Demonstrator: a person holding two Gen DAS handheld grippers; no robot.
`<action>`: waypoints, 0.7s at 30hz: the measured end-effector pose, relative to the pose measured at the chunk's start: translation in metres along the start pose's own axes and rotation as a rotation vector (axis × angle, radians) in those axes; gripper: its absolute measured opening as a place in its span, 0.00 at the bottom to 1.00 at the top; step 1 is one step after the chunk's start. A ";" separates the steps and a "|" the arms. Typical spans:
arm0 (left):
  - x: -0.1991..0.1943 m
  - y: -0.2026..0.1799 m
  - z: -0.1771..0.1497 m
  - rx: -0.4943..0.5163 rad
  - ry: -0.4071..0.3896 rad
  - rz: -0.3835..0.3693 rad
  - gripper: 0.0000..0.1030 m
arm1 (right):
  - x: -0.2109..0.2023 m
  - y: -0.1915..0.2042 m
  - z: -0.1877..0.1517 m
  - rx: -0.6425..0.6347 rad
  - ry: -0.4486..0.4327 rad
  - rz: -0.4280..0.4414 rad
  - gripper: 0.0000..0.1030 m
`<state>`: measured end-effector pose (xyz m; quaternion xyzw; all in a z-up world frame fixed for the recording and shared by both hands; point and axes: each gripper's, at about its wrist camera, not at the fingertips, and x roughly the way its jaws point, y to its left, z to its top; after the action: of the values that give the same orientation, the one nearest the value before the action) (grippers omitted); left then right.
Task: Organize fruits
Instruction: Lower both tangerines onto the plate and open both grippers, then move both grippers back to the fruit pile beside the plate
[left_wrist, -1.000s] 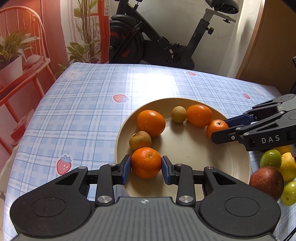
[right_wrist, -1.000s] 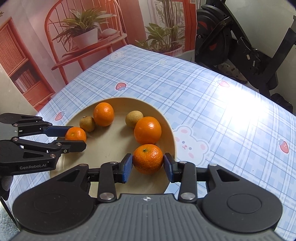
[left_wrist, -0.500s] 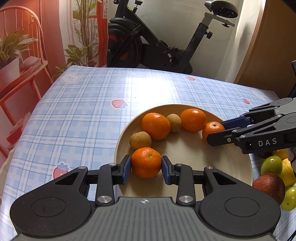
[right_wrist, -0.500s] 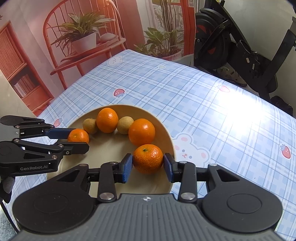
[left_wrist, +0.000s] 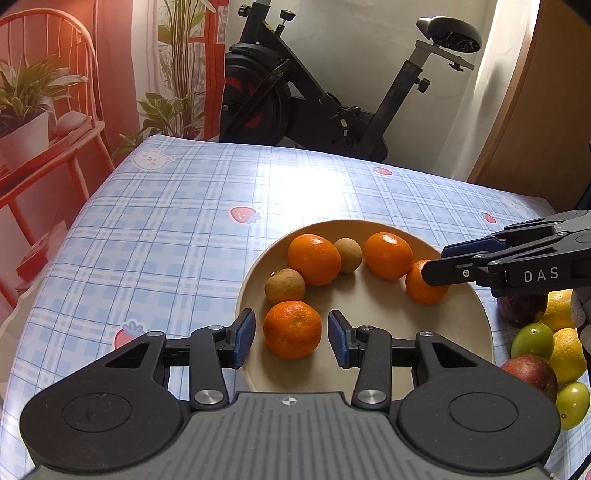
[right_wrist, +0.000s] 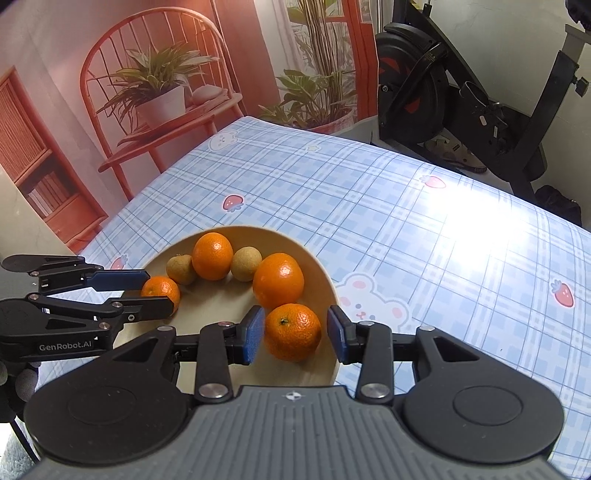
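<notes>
left tool released, pads flanking orange resting on plate; right tool likewise released around its orange near rim. both look set down, ready for retreat.

Setting: you are in a home, a lived-in room. Evidence: a table under a blue plaid cloth printed with strawberries and bears; a black exercise bike parked behind it against a white wall; a worn shoe by the bike's base; a backdrop picturing a red chair, potted plants and a bookshelf.
</notes>
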<state>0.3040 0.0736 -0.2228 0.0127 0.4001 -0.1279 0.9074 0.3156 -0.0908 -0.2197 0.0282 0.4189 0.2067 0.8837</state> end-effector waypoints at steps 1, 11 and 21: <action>-0.003 0.000 0.000 -0.005 -0.005 0.001 0.44 | -0.005 0.001 0.000 0.001 -0.012 -0.002 0.40; -0.062 -0.016 0.005 -0.094 -0.131 0.022 0.46 | -0.079 0.004 -0.007 0.054 -0.166 0.017 0.40; -0.114 -0.057 0.002 -0.100 -0.221 0.068 0.46 | -0.153 0.009 -0.047 0.102 -0.271 -0.087 0.40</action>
<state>0.2181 0.0437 -0.1341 -0.0334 0.3030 -0.0776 0.9492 0.1911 -0.1483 -0.1365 0.0824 0.3066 0.1411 0.9377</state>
